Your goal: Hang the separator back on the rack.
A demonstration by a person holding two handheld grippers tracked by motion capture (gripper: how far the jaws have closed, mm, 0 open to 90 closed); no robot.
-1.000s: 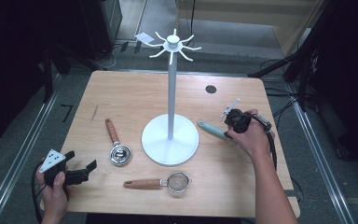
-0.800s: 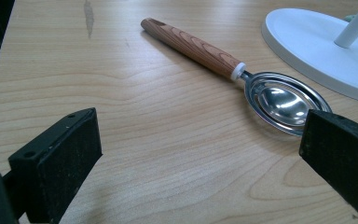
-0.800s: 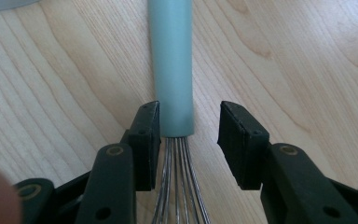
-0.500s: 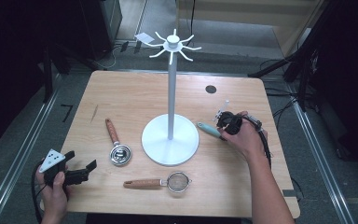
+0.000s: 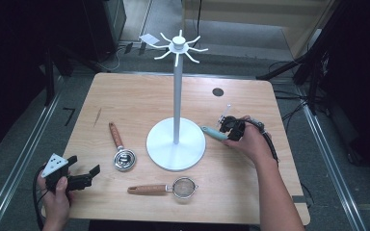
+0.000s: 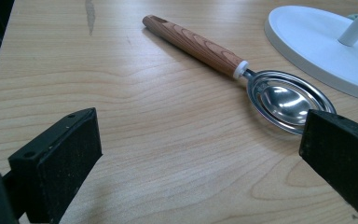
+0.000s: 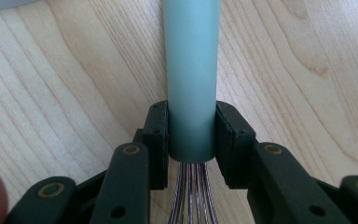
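Right tongs (image 7: pixel 191 140) lower, newly closed on whisk handle (image 7: pixel 191 70); left tongs (image 6: pixel 200 154) wide, empty

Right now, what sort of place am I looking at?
Probably a lab or workshop test bench, not a kitchen: a wooden table with a white hook stand and kitchen utensils, ringed by loose floor cables and dark equipment.

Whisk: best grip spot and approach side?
Grip the whisk on its straight teal handle near the wire end, coming from above with jaws across it. It lies flat and the round handle fits between the pads; the wires would flex. The right gripper is clamped there now.
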